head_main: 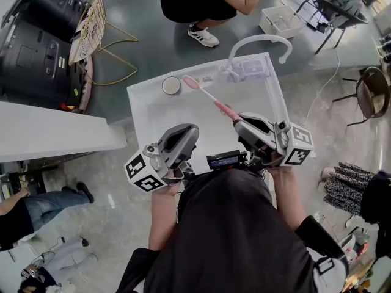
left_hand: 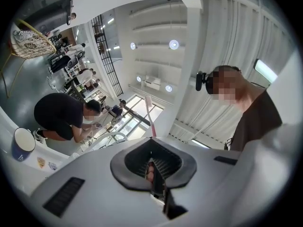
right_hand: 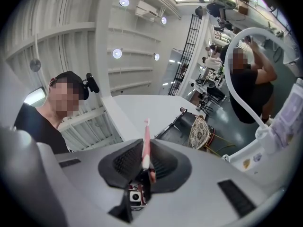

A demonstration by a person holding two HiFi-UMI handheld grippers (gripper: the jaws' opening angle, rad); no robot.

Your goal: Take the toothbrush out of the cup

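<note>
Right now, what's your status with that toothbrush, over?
Right gripper: jaws shut on toothbrush. Left gripper: jaws shut, nothing held. Toothbrush out of cup; cup stands on white table. Nothing in the way.

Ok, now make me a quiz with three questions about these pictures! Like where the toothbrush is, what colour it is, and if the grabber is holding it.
1. Where is the toothbrush?
A. lying on the floor
B. held by the right gripper, outside the cup
C. under the table

2. What colour is the toothbrush?
A. green
B. black
C. pink

3. How are the right gripper's jaws?
A. shut on the toothbrush
B. wide open and empty
C. shut on the cup

Answers:
1 B: in the head view its handle ends in that gripper and its head is clear of the cup.
2 C: it shows pink against the white table.
3 A: the right gripper view shows the jaws clamped on the handle.
</note>
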